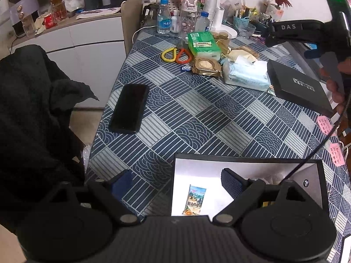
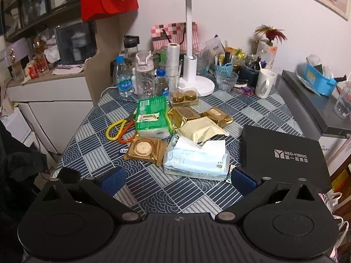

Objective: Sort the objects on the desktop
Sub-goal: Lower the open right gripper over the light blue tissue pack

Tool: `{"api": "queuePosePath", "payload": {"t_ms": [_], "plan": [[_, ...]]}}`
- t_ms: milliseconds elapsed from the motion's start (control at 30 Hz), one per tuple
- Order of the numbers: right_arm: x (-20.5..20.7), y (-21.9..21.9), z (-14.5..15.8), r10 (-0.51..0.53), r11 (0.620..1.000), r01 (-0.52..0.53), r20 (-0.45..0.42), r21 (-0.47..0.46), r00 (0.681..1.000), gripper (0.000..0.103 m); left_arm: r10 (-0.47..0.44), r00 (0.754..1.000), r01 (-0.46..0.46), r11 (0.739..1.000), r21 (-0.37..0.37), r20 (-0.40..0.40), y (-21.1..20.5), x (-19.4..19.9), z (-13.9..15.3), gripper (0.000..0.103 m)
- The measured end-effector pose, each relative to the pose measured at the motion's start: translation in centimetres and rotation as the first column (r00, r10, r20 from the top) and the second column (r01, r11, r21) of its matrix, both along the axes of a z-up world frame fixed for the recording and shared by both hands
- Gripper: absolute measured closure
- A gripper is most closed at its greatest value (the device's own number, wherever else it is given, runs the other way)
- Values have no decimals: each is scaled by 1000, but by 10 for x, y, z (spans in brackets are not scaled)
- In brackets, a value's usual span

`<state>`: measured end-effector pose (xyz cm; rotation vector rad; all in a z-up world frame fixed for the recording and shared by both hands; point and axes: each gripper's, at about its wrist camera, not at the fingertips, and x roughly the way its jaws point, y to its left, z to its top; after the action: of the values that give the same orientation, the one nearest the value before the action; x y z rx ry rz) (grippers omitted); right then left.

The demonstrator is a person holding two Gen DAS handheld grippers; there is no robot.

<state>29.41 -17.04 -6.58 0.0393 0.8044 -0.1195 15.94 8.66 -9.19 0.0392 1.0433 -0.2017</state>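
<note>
My left gripper [image 1: 176,183] is open and empty above the near edge of an open black box [image 1: 316,171] with a white inside; a snack packet [image 1: 195,199] lies in it. My right gripper [image 2: 177,180] is open and empty, just short of a tissue pack [image 2: 195,160]. Behind it lie gold snack packets [image 2: 145,148], a green pack [image 2: 152,117] and yellow-orange scissors [image 2: 119,130]. A black box lid [image 2: 283,153] lies to the right. The right gripper also shows in the left wrist view [image 1: 268,36], high at the right. A black phone [image 1: 129,107] lies near the table's left edge.
Water bottles [image 2: 124,80], a white lamp [image 2: 190,65], a glass bowl [image 2: 226,80], a white mug [image 2: 264,83] and pen holders crowd the back of the table. A grey appliance [image 2: 311,105] stands at the right. A dark garment [image 1: 33,120] hangs on a chair at the left.
</note>
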Motion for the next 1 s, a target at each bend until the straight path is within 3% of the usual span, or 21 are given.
{"api": "queuePosePath", "payload": {"t_ms": [400, 800, 1000], "plan": [[50, -8, -23, -23, 999, 21, -43, -48, 999, 0, -37, 999, 37, 999, 4, 2, -10, 3, -5, 0], [129, -41, -72, -81, 988, 107, -228, 107, 970, 0, -67, 998, 68, 998, -8, 16, -23, 14, 0, 0], [157, -53, -99, -110, 985, 145, -296, 97, 949, 0, -63, 998, 63, 998, -7, -6, -25, 20, -7, 0]]}}
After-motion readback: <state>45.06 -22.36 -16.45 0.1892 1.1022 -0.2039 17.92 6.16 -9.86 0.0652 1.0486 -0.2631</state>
